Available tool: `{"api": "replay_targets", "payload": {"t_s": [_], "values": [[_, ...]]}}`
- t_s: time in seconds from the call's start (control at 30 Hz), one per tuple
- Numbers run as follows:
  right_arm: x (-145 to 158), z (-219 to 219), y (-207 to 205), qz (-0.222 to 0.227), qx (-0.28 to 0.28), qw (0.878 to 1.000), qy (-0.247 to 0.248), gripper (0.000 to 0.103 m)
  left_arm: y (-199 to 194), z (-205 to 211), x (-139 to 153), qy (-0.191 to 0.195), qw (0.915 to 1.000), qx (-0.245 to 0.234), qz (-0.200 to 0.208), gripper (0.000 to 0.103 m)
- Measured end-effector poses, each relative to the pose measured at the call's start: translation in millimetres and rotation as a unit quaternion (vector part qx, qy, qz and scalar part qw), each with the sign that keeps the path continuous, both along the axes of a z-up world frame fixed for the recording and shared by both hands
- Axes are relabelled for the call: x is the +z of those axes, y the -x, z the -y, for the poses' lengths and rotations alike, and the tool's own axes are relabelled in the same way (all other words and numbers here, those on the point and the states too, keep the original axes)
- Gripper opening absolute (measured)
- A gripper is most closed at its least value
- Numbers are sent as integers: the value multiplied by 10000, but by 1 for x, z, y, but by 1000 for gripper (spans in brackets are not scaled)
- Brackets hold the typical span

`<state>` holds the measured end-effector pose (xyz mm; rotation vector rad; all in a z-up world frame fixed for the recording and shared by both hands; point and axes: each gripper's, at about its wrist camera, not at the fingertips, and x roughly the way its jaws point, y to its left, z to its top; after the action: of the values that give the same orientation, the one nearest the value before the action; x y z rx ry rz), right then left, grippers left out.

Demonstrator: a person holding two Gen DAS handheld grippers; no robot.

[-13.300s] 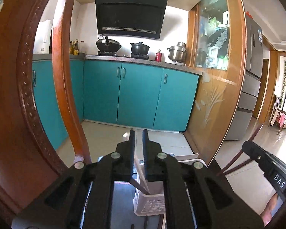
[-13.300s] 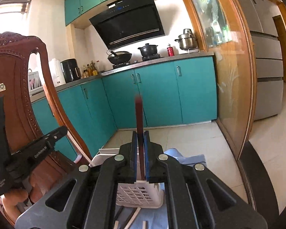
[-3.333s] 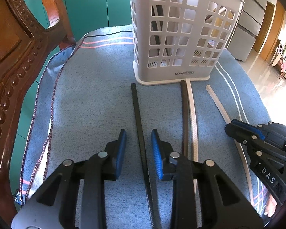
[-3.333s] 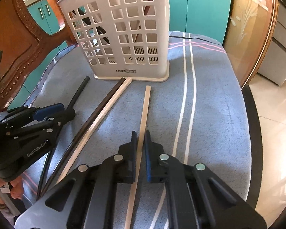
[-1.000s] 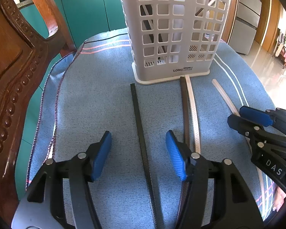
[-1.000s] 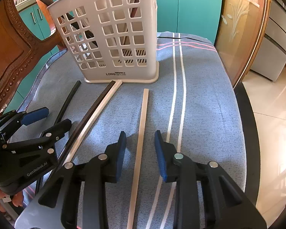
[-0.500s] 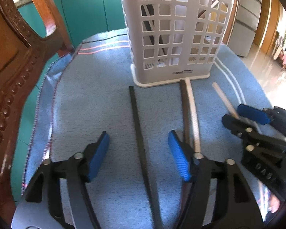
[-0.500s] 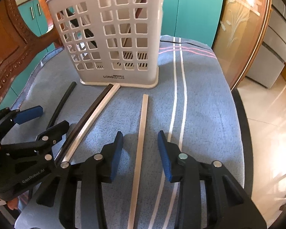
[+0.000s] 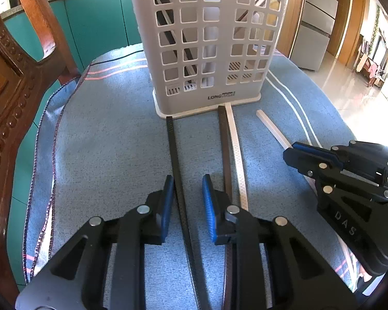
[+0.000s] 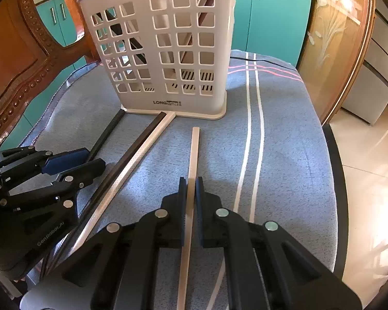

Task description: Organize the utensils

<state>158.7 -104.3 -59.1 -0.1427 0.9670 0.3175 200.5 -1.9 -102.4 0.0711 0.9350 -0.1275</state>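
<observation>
1. While our right gripper (image 10: 191, 191) has its jaws pinched on the pale chopstick (image 10: 194, 149) lying on the blue cloth (image 10: 284, 134), we should confirm the pinch is square before lifting.
2. Our left gripper (image 9: 185, 193) straddles the black chopstick (image 9: 172, 142), jaws narrow but not touching; centre, then close.
3. Both sticks lie just before the white basket (image 9: 209, 38); tip them upright and drop them in.
</observation>
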Motion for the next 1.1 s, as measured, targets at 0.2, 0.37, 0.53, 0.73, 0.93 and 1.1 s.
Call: {"api": "replay_targets", "payload": {"t_s": [0.2, 0.37, 0.53, 0.73, 0.93, 1.1], "values": [[-1, -4, 1, 18, 44, 10000, 84, 11, -3, -4, 0, -46, 9999, 164, -29, 43], [-1, -5, 0, -13, 39, 10000, 19, 11, -7, -17, 0, 193, 9995, 208, -106, 42], [6, 5, -3, -32, -13, 9993, -378, 6, -8, -39, 2, 684, 9966, 423, -164, 7], [53, 21, 15, 433, 31, 9946, -942, 6, 14, -46, 37, 766, 9959, 409, 235, 7], [111, 43, 45, 877, 144, 9856, -1437, 6, 58, -43, 106, 1057, 9888, 319, 1002, 7], [158, 58, 54, 1237, 105, 9770, -1732, 6, 80, -42, 172, 1131, 9777, 238, 1753, 7]]}}
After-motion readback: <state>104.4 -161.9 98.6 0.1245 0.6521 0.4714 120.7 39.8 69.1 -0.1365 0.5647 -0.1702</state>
